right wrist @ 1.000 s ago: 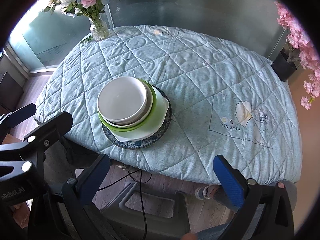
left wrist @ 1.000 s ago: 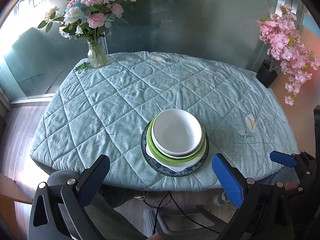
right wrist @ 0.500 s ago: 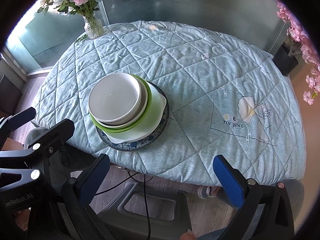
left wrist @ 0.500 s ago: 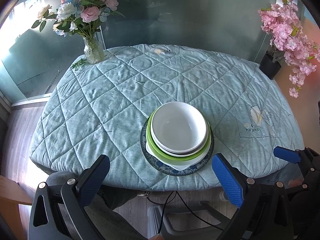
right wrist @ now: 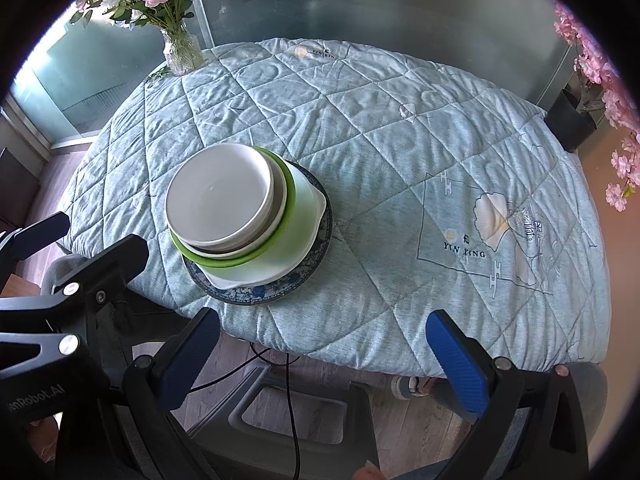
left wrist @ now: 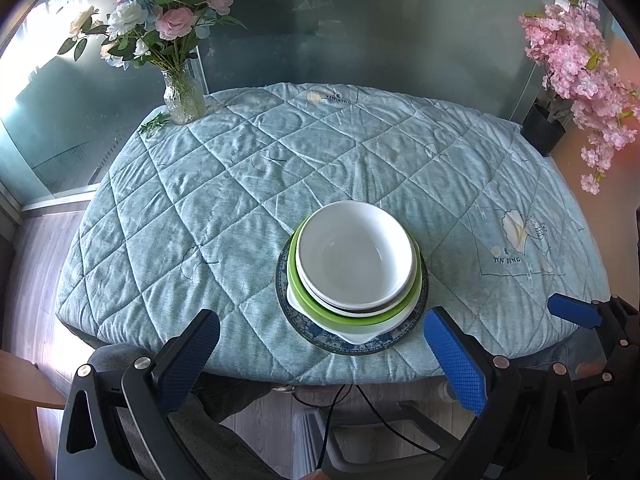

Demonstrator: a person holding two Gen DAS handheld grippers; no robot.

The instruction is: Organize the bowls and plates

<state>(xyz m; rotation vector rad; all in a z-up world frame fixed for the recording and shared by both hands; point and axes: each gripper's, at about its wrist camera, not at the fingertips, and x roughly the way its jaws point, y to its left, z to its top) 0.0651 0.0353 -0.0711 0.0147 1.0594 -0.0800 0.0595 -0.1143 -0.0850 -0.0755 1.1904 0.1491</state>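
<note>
Clearly, left wrist view: left gripper [left wrist: 318,350] jaws spread, empty, short of stack [left wrist: 354,276] near table's [left wrist: 200,208] front edge. Top white bowl [left wrist: 355,254] sits loose; nudge could slide it.

Right wrist view: right gripper [right wrist: 320,354] likewise released, empty. Stack leans off-centre on blue plate [right wrist: 280,286]; one-sided lift risks toppling.

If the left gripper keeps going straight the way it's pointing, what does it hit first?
Most likely the stack of dishes: the open left gripper points at its near side, the top white bowl just beyond. Depth is unclear, so it might meet the quilted table edge first.
</note>
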